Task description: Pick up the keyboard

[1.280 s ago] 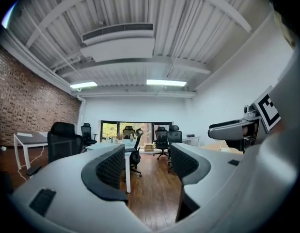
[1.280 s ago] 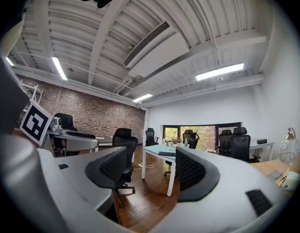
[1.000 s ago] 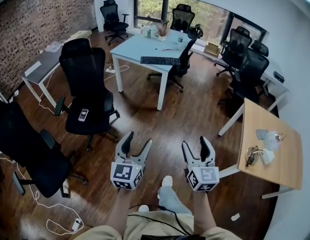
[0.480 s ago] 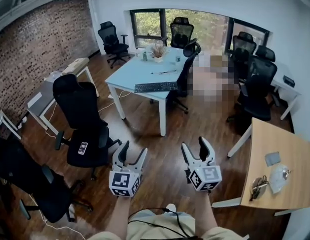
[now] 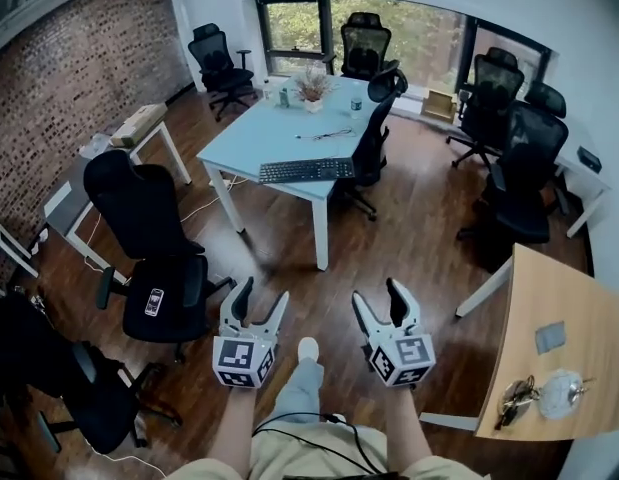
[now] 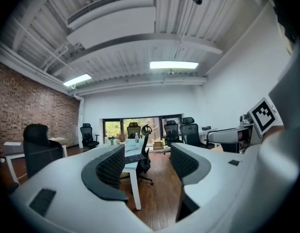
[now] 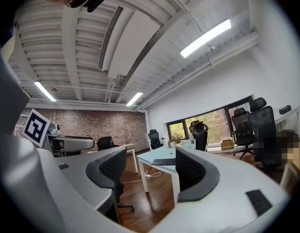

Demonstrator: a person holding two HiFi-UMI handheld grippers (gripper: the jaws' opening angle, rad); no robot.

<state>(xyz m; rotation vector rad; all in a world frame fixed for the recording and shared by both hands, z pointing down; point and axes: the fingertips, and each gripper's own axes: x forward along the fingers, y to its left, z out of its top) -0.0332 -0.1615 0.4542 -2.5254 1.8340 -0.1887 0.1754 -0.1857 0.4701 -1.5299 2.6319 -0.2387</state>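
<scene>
The black keyboard (image 5: 307, 170) lies along the near edge of the pale blue table (image 5: 251, 140), well ahead of me across the wood floor. The left gripper view shows the keyboard (image 6: 134, 158) small and far off, and so does the right gripper view (image 7: 164, 162). My left gripper (image 5: 263, 293) and right gripper (image 5: 377, 294) are held side by side low in the head view, both far short of the table. Both are open, with nothing between the jaws of the left gripper (image 6: 147, 161) or the right gripper (image 7: 150, 166).
A black office chair (image 5: 149, 230) with a phone (image 5: 154, 301) on its seat stands at my left. Another chair (image 5: 372, 133) is tucked in at the table's right side. A wooden table (image 5: 564, 313) with small items is at the right, and a plant (image 5: 312, 88) and bottles sit on the blue table's far end.
The blue table and keyboard have drawn nearer and more central as the person walks forward. Both grippers stay open and level, in much the same place in the head view.
</scene>
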